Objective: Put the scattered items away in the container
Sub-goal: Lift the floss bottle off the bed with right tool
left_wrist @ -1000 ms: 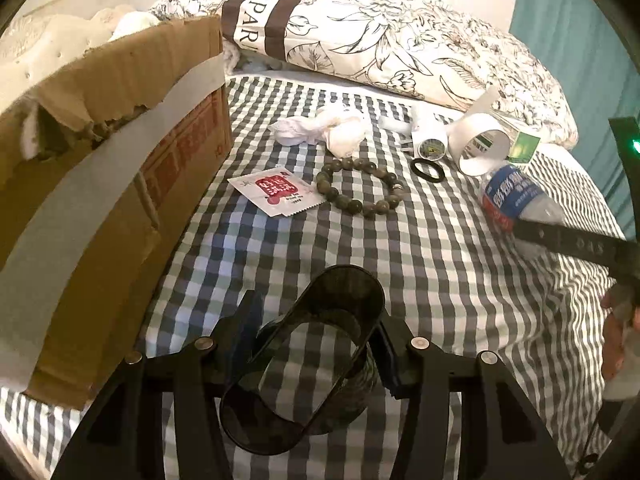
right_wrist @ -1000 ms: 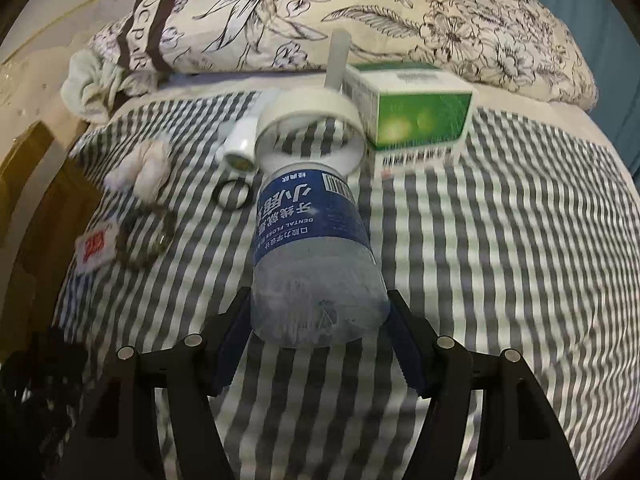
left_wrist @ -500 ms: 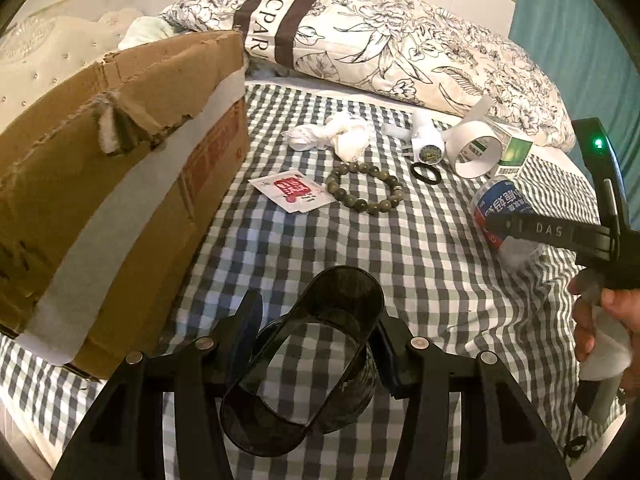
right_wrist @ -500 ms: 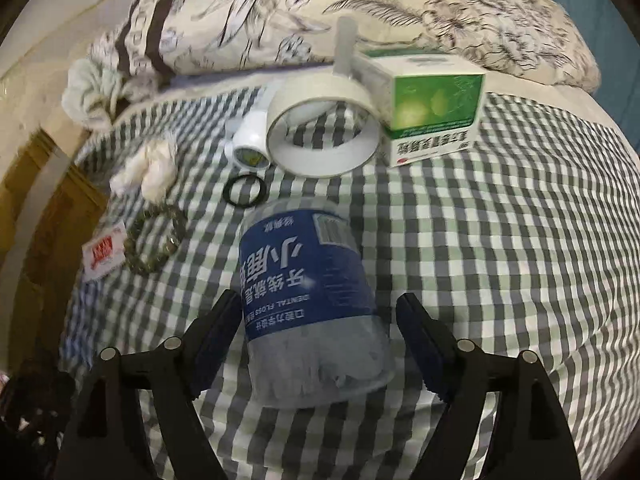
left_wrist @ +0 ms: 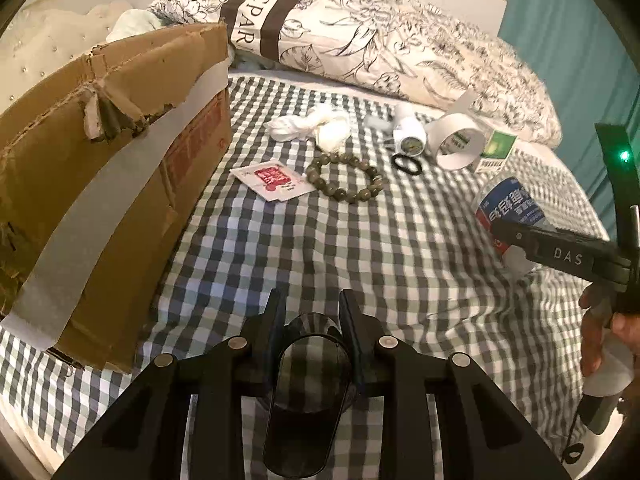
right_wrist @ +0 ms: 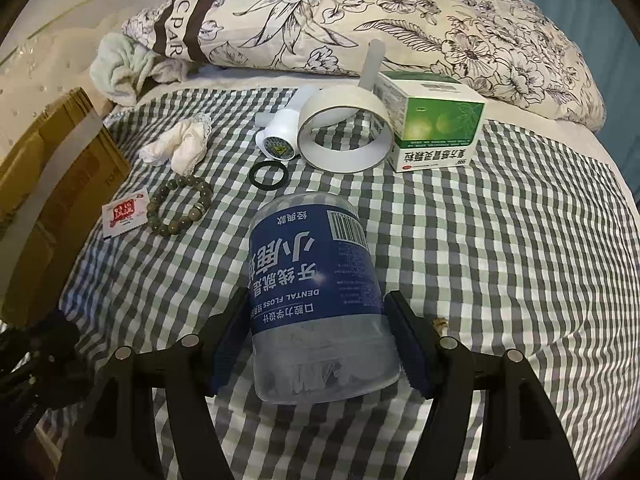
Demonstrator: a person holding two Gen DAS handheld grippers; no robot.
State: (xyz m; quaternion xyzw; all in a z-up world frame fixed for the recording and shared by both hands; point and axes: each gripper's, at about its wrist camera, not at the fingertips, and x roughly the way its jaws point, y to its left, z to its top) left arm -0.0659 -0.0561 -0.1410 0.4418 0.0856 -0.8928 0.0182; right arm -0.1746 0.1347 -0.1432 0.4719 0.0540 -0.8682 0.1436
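The left tongs (left_wrist: 310,320), just closing, clamp a squashed dark ring (left_wrist: 308,392) at bottom centre, while the right tongs (right_wrist: 320,344) pinch the dental-floss jar (right_wrist: 316,296) sideways, both presumably gripped for carrying to the cardboard box (left_wrist: 100,184) at left on the bed (left_wrist: 360,260).

A bed (right_wrist: 500,240) in a green-and-white checked sheet is carrying everything. Lying on it are a cardboard box (left_wrist: 100,200) at the left, a red sachet (right_wrist: 122,213), a bead bracelet (right_wrist: 180,204), a crumpled white cloth (right_wrist: 180,148), a black ring (right_wrist: 269,175), a tape roll (right_wrist: 344,132), a green carton (right_wrist: 432,132) and a floral pillow (right_wrist: 360,12).
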